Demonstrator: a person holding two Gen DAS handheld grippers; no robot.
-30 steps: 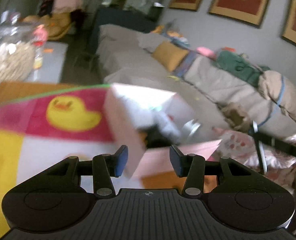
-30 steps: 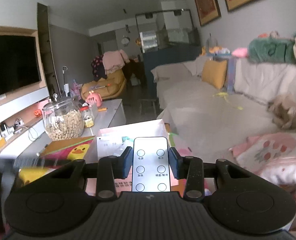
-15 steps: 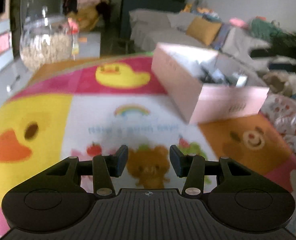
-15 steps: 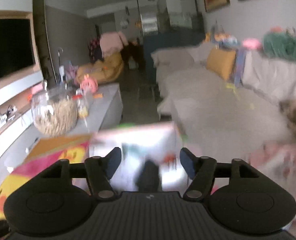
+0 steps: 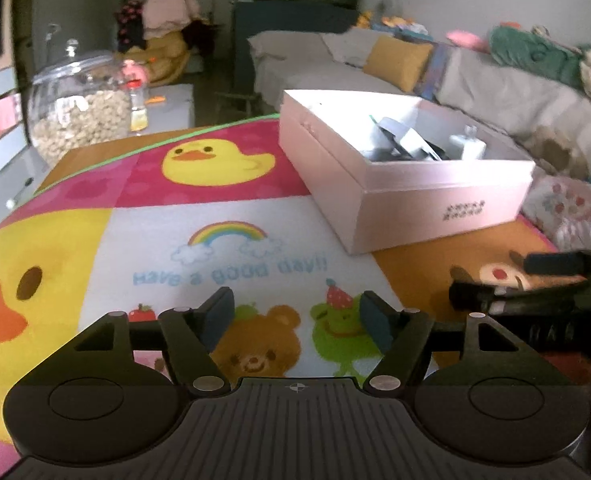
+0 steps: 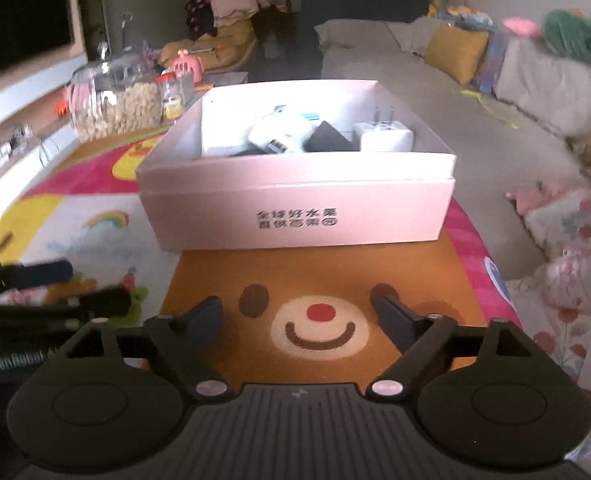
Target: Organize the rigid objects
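At the far left, a glass jar (image 5: pixel 80 104) of pale nuts stands beyond the edge of the cartoon mat (image 5: pixel 215 240). The left gripper (image 5: pixel 297 318) hovers low over the near part of the mat, above the bear and frog pictures, with its jaws spread apart and nothing between them. To its right and farther away sits the pink box (image 6: pixel 295 204), lid off, resting on the mat. Inside lie a white gadget (image 6: pixel 281 134), a dark object (image 6: pixel 329 140) beside it, and a white charger plug (image 6: pixel 383 138) at the right end. The right gripper (image 6: pixel 301 316) hangs released and empty over the smiling bear face, just near the box's front wall. A sofa (image 5: pixel 495 92) runs along the far right.
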